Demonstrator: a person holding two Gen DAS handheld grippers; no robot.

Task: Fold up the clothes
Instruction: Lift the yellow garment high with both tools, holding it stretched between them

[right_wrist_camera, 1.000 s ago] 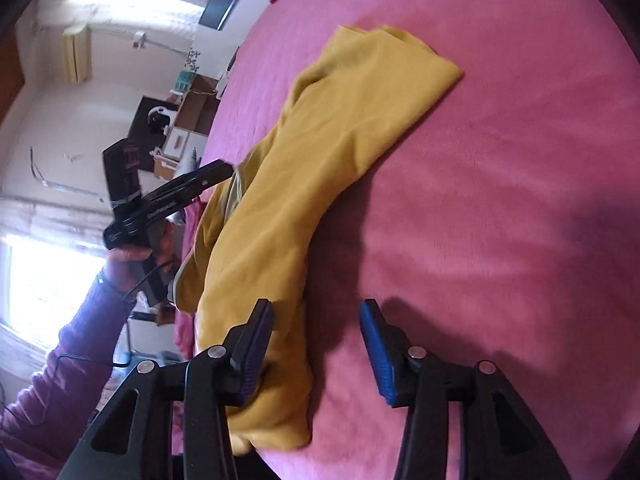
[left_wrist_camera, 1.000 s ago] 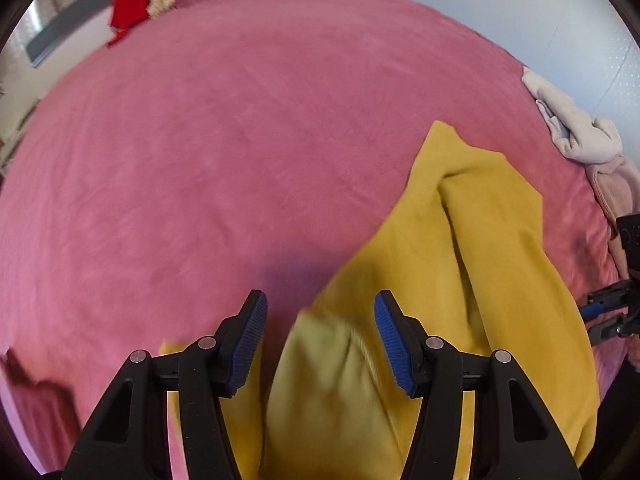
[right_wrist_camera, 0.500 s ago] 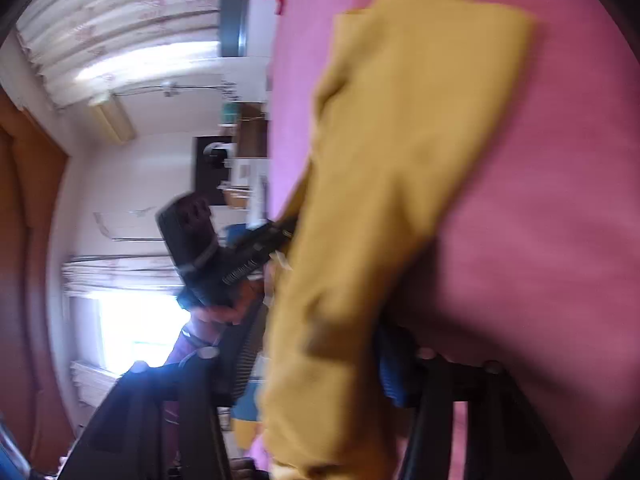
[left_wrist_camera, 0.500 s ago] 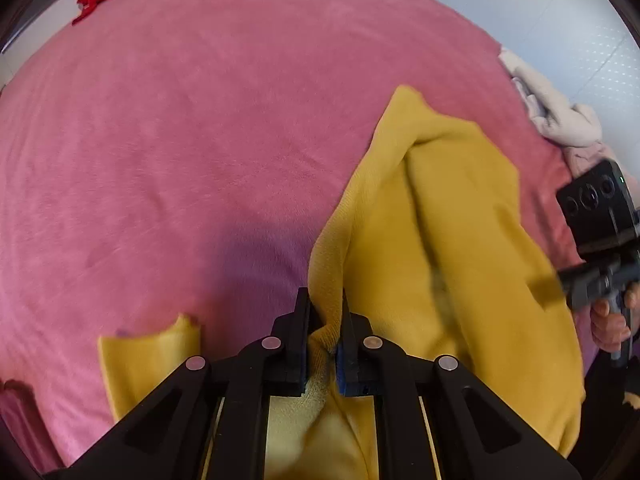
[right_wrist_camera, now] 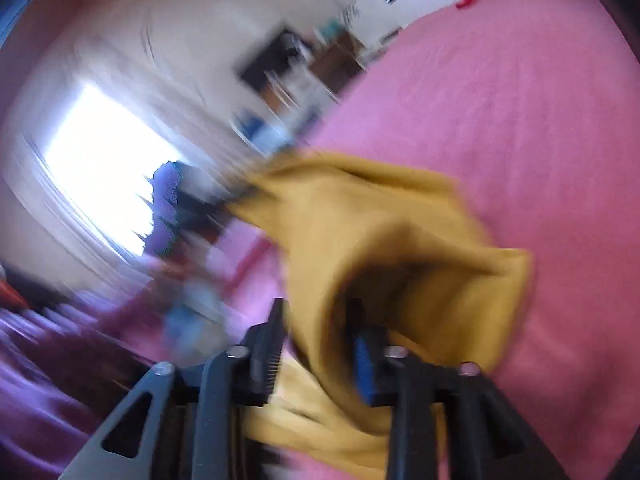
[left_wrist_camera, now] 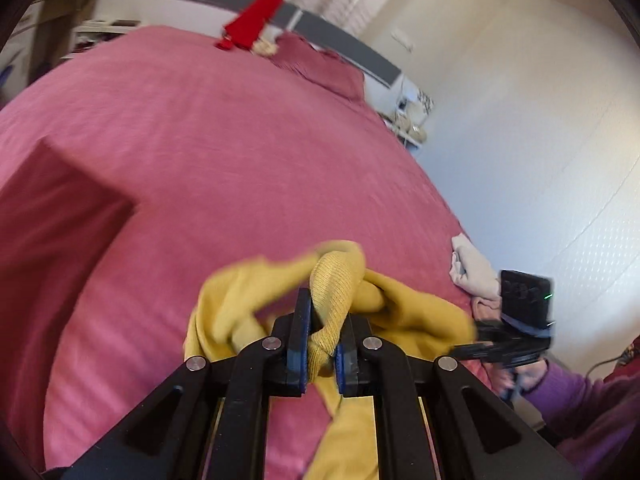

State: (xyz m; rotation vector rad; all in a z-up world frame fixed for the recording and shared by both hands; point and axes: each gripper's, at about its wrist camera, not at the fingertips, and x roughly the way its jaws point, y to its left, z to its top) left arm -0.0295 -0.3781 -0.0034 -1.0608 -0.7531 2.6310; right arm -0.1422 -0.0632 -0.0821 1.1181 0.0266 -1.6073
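Observation:
A mustard-yellow knit garment [left_wrist_camera: 416, 316] hangs bunched above the pink bed cover [left_wrist_camera: 240, 168]. My left gripper [left_wrist_camera: 320, 344] is shut on a rolled edge of it, which bulges out over the pads. In the blurred right wrist view, the same garment [right_wrist_camera: 400, 232] spreads forward from my right gripper [right_wrist_camera: 320, 340]. A thick fold fills the gap between the right gripper's jaws, which are opening slightly while the pads still hold the cloth. A hand in a purple sleeve [left_wrist_camera: 580, 400] holds the right gripper's body at the right edge of the left wrist view.
A pink pillow [left_wrist_camera: 320, 68] and a red cloth [left_wrist_camera: 252, 20] lie at the head of the bed. Pale crumpled clothes [left_wrist_camera: 472, 268] sit at the bed's right edge by a white wall. The cover drops off at the left [left_wrist_camera: 60, 220]. A bright window [right_wrist_camera: 100, 168] shows.
Both grippers closed on the yellow garment and lifted it off the bed. Both wrists rolled and tipped up, so the room and headboard now show.

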